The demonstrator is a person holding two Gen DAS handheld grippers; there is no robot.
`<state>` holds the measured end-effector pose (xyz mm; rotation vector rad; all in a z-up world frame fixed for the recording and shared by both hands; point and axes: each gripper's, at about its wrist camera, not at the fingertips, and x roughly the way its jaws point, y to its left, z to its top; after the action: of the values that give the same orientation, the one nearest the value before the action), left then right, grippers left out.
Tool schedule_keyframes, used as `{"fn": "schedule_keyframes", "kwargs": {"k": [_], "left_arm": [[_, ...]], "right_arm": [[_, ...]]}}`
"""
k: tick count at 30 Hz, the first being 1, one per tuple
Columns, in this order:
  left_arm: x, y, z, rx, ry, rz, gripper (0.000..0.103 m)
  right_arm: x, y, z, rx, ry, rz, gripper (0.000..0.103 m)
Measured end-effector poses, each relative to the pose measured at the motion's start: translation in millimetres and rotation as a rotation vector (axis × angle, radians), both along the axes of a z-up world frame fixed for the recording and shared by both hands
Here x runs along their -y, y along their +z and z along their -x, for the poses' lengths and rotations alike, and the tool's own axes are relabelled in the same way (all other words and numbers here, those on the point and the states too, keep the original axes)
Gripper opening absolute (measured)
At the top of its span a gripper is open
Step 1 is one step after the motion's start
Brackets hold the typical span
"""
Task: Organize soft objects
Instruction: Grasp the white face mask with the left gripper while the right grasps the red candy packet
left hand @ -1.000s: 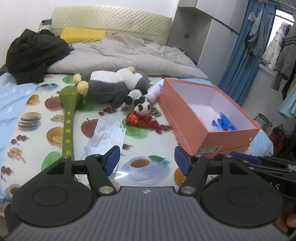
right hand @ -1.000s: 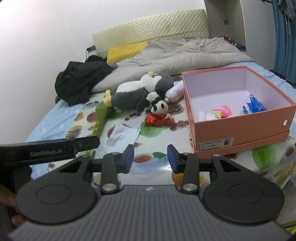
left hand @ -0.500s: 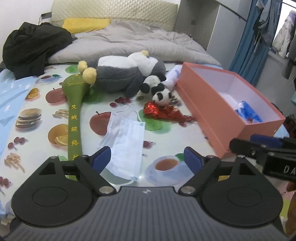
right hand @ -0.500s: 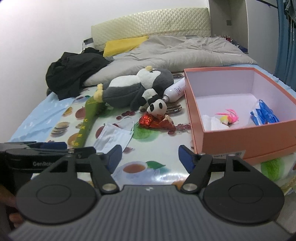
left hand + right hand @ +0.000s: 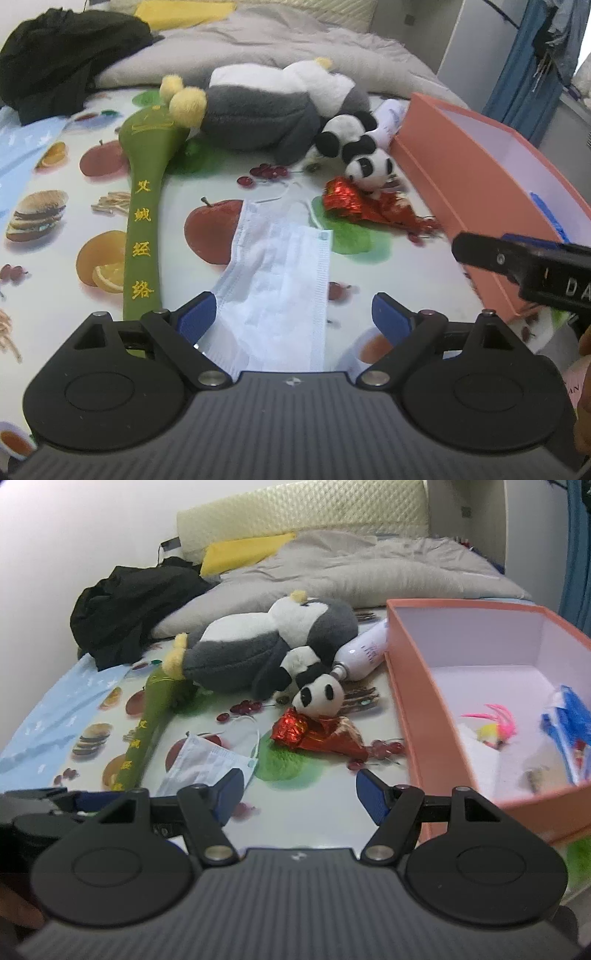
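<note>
A white face mask (image 5: 280,273) lies flat on the fruit-print cloth (image 5: 55,177), its near end in the gap of my left gripper (image 5: 293,314), whose jaws are opening; the pads do not press it. A grey-and-white penguin plush (image 5: 258,110), a small panda plush (image 5: 365,166), a green soft mallet (image 5: 142,206) and a red foil wrapper (image 5: 354,203) lie beyond. My right gripper (image 5: 301,786) stands open and empty above the cloth, between the mask (image 5: 207,757) and the orange box (image 5: 417,709).
The orange box holds a pink feathered toy (image 5: 491,723) and a blue packet (image 5: 569,723). A white bottle (image 5: 365,650) lies beside the penguin (image 5: 258,646). A black jacket (image 5: 55,55), grey quilt (image 5: 295,44) and yellow pillow (image 5: 243,550) lie further back.
Both grippers have moved forward and down toward the cloth. Both jaws have widened. The mask now lies in the left gripper's gap.
</note>
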<state>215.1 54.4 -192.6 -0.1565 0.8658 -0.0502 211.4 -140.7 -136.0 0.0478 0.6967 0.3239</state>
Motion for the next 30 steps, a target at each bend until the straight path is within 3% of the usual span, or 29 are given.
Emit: {"fn": "schedule_keyframes", "kwargs": {"k": [11,23,30], "left_arm": [[-12,-37,-36,-0.062,-0.023,-0.034,0.094],[-14,-47,-42,-0.050,-0.033,-0.074,0.092],[-17,-46,-39,-0.039,-0.012,-0.118,0.070]], "right_arm": [[-20,-30,-66,-0.014,-0.014,0.072,0.063],[-36,-55,-101,0.018,-0.061,0.211,0.054],[-32,-66,-115,-0.021,-0.114,0.220,0.052]]}}
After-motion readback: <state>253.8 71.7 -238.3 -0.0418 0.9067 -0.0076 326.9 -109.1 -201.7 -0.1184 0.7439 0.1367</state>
